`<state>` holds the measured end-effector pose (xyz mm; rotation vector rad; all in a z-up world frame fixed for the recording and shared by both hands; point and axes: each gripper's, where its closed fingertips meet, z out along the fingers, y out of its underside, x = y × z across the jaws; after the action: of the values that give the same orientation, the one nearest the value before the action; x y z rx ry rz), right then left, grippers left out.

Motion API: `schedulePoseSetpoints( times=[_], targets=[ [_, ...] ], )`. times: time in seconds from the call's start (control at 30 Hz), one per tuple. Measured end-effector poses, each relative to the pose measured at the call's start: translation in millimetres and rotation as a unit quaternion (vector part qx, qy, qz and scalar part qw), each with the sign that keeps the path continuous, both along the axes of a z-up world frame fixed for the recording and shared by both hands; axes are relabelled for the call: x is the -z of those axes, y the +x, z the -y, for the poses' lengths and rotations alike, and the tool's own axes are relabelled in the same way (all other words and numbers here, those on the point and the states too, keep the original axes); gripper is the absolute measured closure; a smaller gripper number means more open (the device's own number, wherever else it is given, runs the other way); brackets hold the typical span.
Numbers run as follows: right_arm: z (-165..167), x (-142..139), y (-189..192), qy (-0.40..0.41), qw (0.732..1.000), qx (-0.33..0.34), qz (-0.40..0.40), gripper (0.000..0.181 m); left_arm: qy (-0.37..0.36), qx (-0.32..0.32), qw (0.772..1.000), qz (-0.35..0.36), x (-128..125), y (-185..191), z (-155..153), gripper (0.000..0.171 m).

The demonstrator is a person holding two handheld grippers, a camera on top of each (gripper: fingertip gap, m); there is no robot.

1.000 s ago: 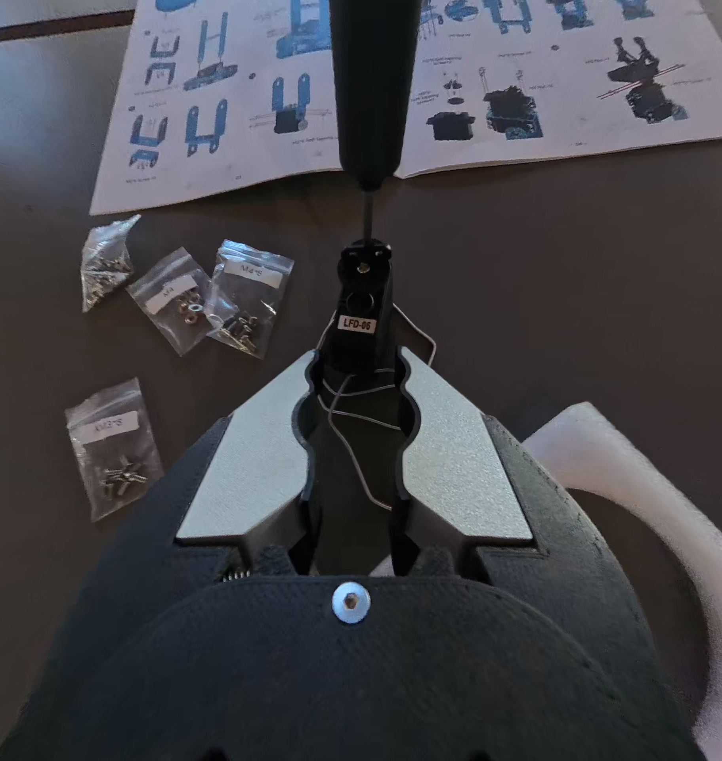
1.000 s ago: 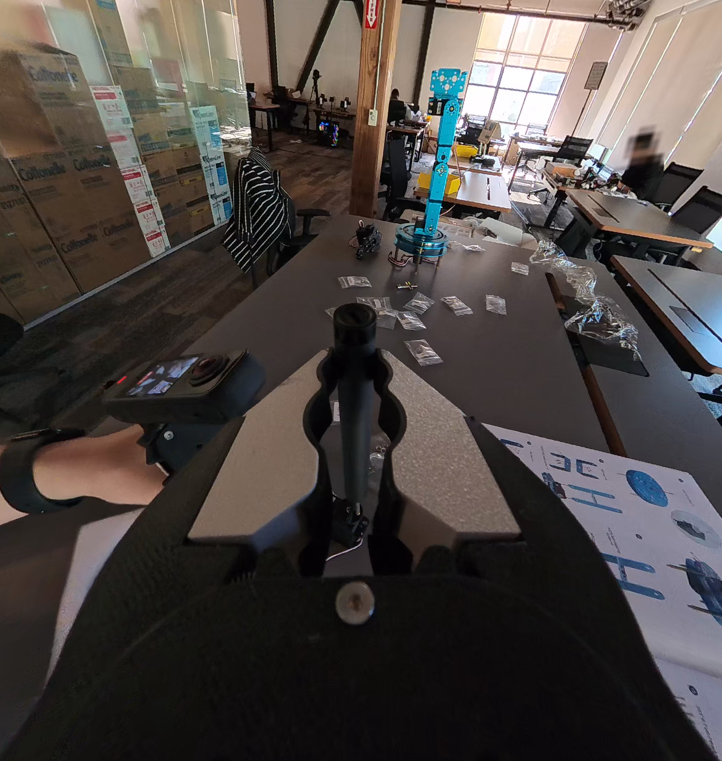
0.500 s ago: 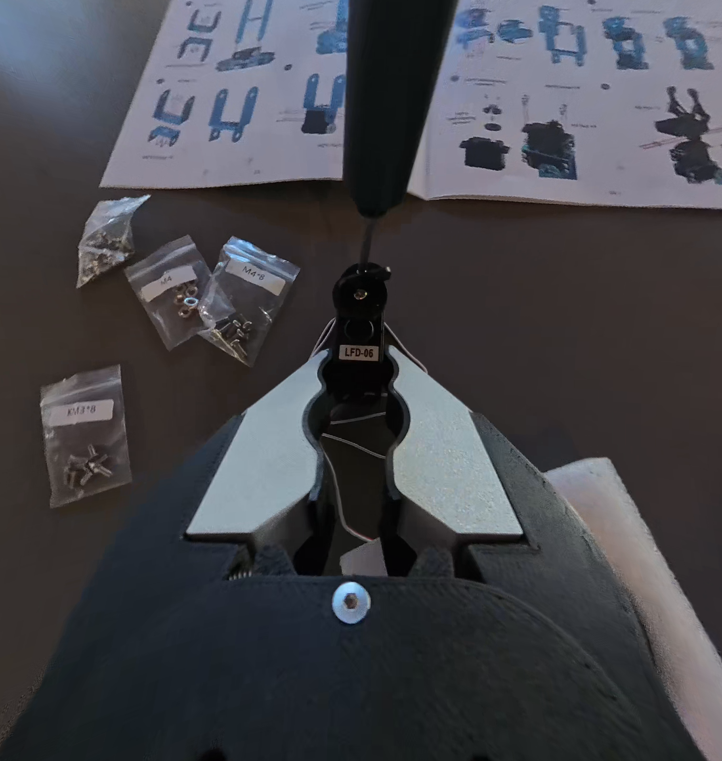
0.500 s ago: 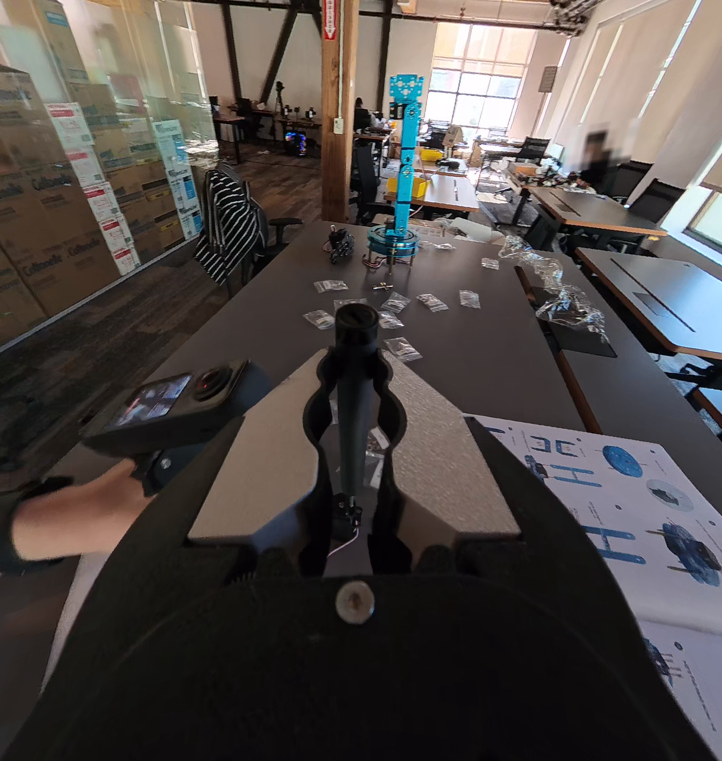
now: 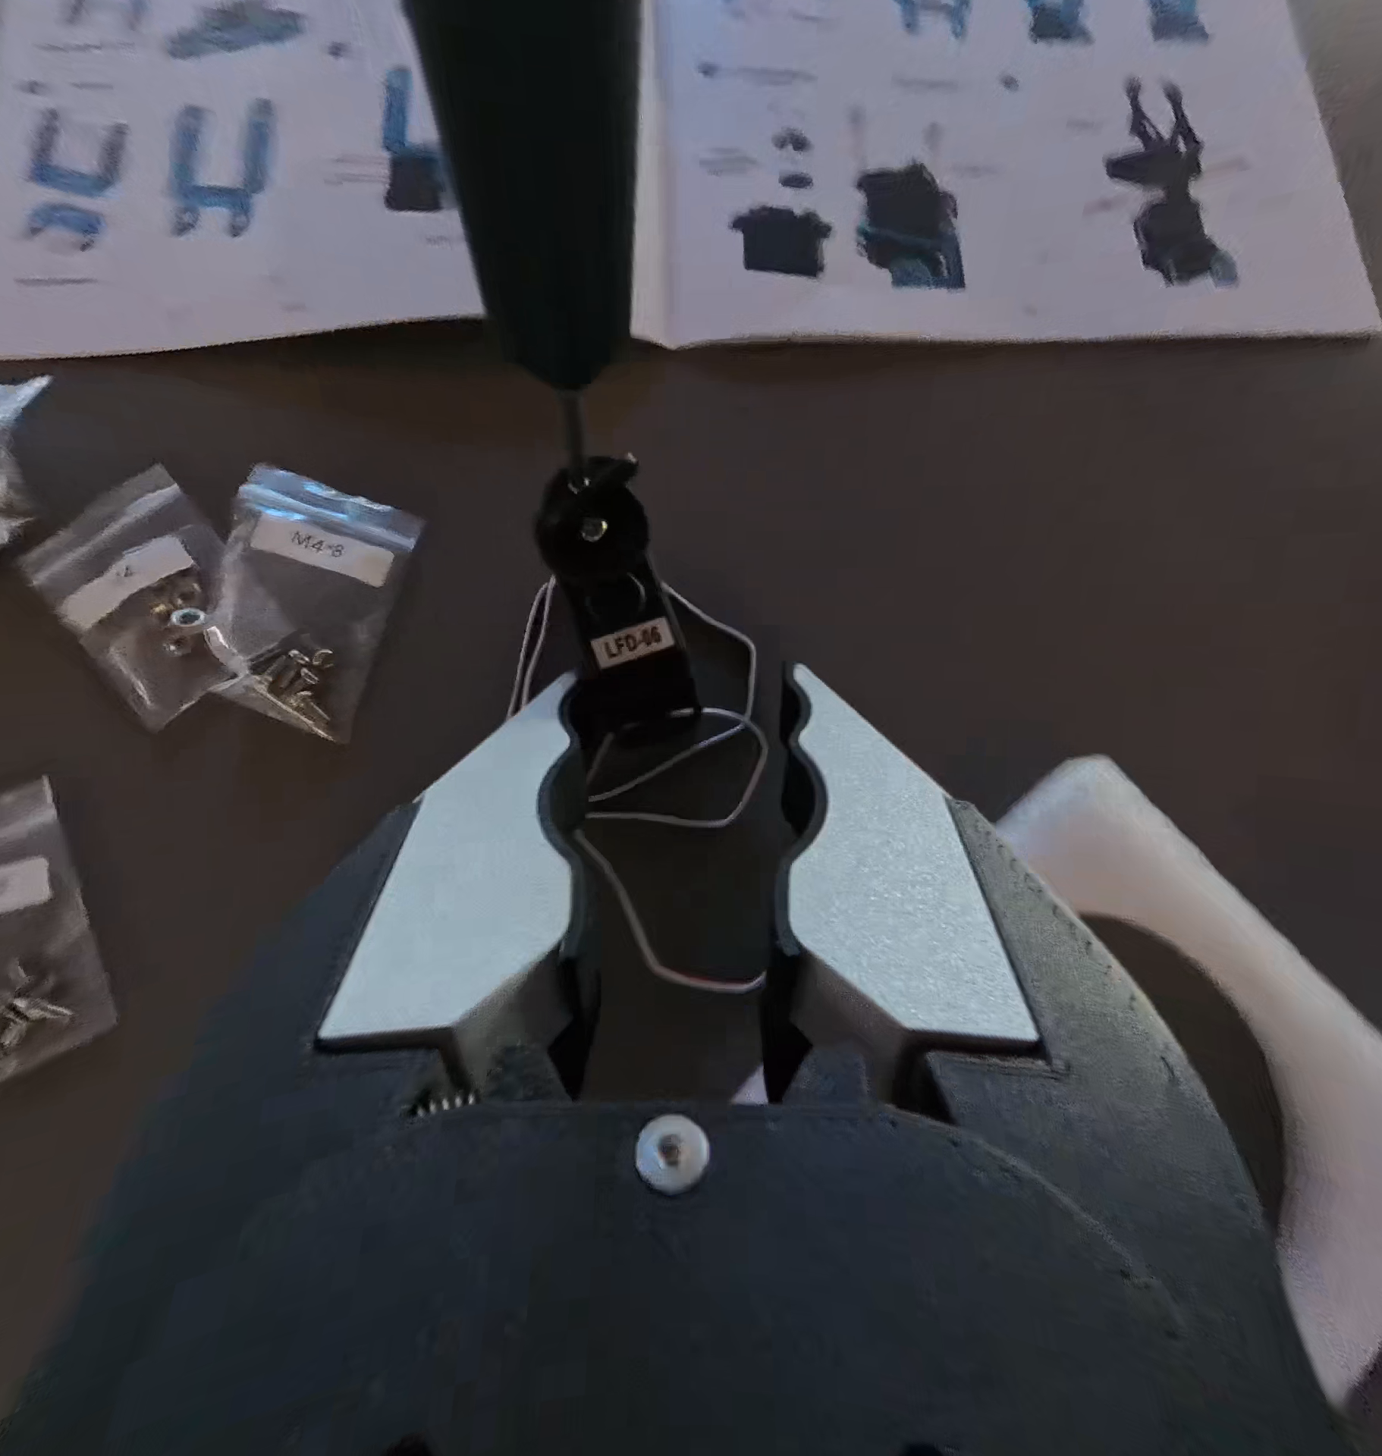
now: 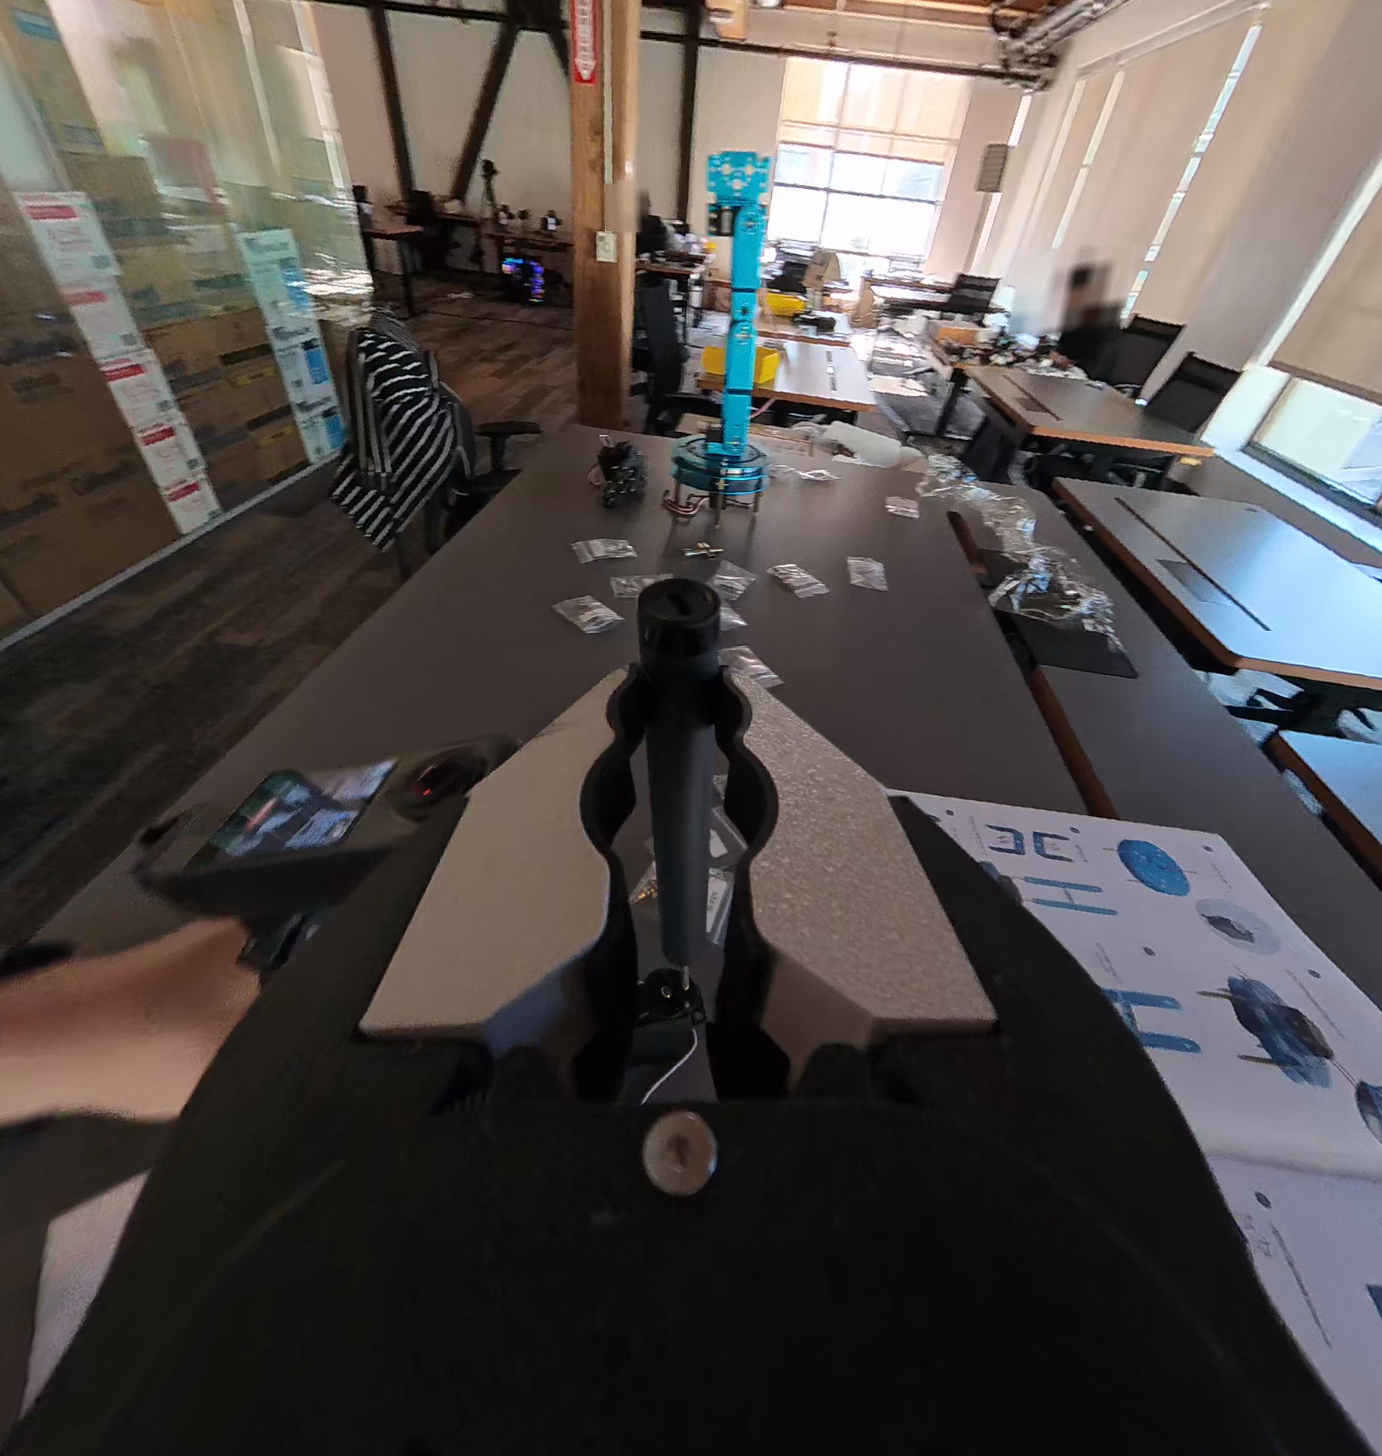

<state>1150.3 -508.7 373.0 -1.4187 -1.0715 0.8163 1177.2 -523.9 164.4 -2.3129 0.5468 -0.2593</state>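
My left gripper (image 5: 676, 685) is open around a small black servo motor (image 5: 625, 622) with thin white wires. The servo leans against the left finger, with a gap to the right finger. My right gripper (image 6: 678, 693) is shut on a black screwdriver (image 6: 676, 788), which points down. Its thin tip rests on the top of the servo (image 6: 668, 1004). In the left wrist view the screwdriver (image 5: 546, 181) comes down from the top onto the servo's round hub. The camera on the left gripper (image 6: 302, 827) and the hand holding it (image 6: 97, 1016) show at the left.
An open assembly manual (image 5: 987, 157) lies beyond the servo on the dark table. Several small bags of screws (image 5: 309, 614) lie to the left. White foam (image 5: 1263, 985) lies at the right. A blue robot arm (image 6: 731, 354) and more bags (image 6: 593, 611) stand farther down the table. Spacing between my two grippers at the tips: around 20 centimetres.
The left gripper's fingers have spread apart and let go of the servo, which now tilts to the left. The right gripper still holds the screwdriver on the servo.
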Motion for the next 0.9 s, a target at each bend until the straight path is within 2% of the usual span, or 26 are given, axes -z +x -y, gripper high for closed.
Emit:
schedulePoseSetpoints(
  times=[0.1, 0.2, 0.4, 0.6, 0.77, 0.9],
  targets=[
    [0, 0, 3, -0.006, 1.000, -0.027, -0.001, 0.165, -0.022, 0.074, 0.997, 0.003, 0, -7, 6, 0.139],
    [-3, 0, 6, -0.012, 0.999, -0.033, -0.001, 0.165, -0.055, 0.115, 0.992, 0.012, 0, -9, 12, 0.144],
    [-5, -1, 9, -0.015, 0.999, -0.043, -0.005, 0.165, -0.003, 0.169, 0.984, -0.057, -1, -1, 23, 0.145],
    [-7, -1, 12, -0.020, 0.998, -0.055, -0.012, 0.165, 0.004, 0.208, 0.976, -0.061, 0, 21, 24, 0.159],
    [-7, -2, 23, -0.023, 0.997, -0.065, -0.024, 0.165, 0.013, 0.231, 0.971, -0.055, -2, 28, 22, 0.147],
    [-4, -2, 30, -0.029, 0.995, -0.085, -0.031, 0.165, 0.034, 0.287, 0.957, -0.011, -17, 20, 15, 0.118]
  ],
)
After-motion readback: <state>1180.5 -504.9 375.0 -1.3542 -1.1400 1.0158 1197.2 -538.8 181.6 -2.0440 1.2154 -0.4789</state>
